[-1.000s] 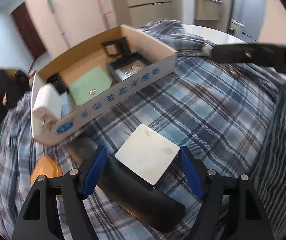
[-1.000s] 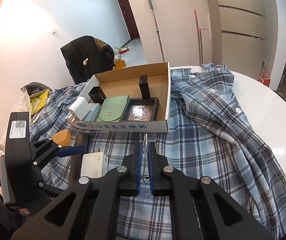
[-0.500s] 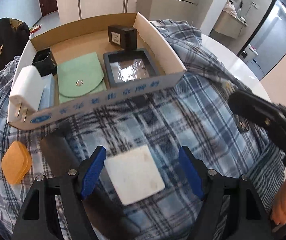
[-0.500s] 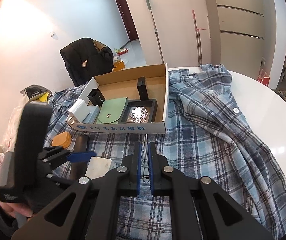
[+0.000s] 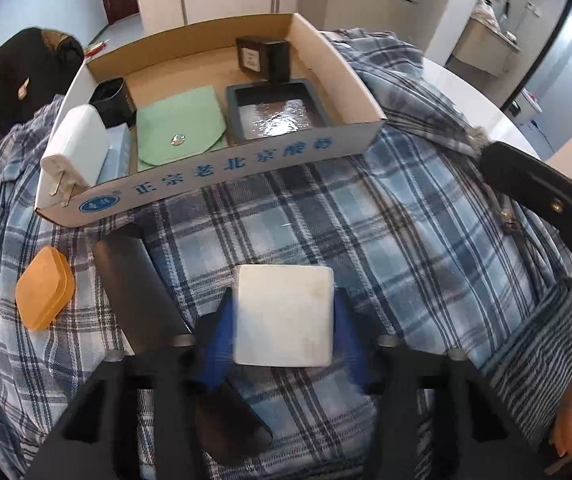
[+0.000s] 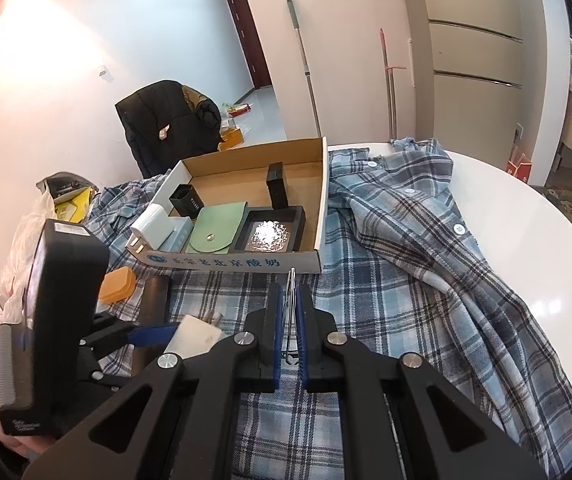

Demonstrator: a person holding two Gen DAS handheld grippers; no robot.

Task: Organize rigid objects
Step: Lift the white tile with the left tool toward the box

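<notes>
Right gripper pinches a wire clip.

1 cardboard box. Inside it, 6 things: 1 white plug, 1 pale blue pack, 1 green pouch, 1 dark tray, 2 black boxes, one at the left wall & one at the back.

Outside the box, on the shirt: 1 white block, 1 orange case, 1 black bar, 1 thin metal clip.

2 grippers: left, right, 2 fingers each.

1 plaid shirt, 1 white surface. Behind: 1 black jacket, 2 poles by the wall.
</notes>
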